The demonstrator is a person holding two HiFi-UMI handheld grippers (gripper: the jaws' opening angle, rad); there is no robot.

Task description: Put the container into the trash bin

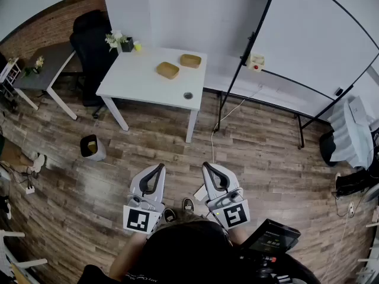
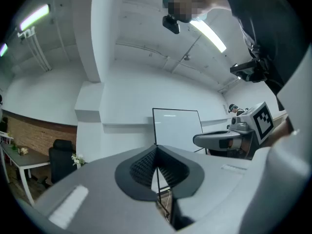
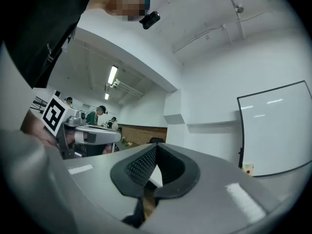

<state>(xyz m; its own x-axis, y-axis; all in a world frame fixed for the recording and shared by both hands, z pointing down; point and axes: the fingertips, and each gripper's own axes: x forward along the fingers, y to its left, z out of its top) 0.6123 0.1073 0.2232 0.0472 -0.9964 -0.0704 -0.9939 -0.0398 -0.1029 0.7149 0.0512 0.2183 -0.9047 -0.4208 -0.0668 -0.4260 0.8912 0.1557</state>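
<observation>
Both grippers are held level, low in the head view, above a floor [image 1: 260,158] of brown wood-grain planks. The left gripper [image 1: 159,168] has its grey jaws pressed together with nothing between them. In its own view the ribbed black pads meet in a narrow V. The right gripper [image 1: 208,167] is likewise closed and empty, its dimpled pads touching at the tips. Far ahead, in the upper middle of the frame, stands a white rectangular table [image 1: 142,81] on slim legs. On it lie a container [image 1: 167,70], shallow, tan and round-cornered, and a second container [image 1: 190,60] of the same shape just up and right of it. They may be bamboo or card, but they are too small to tell. The trash bin [image 1: 92,147], a small pale cylinder with a dark lining, sits on the floor down and left of the table.
</observation>
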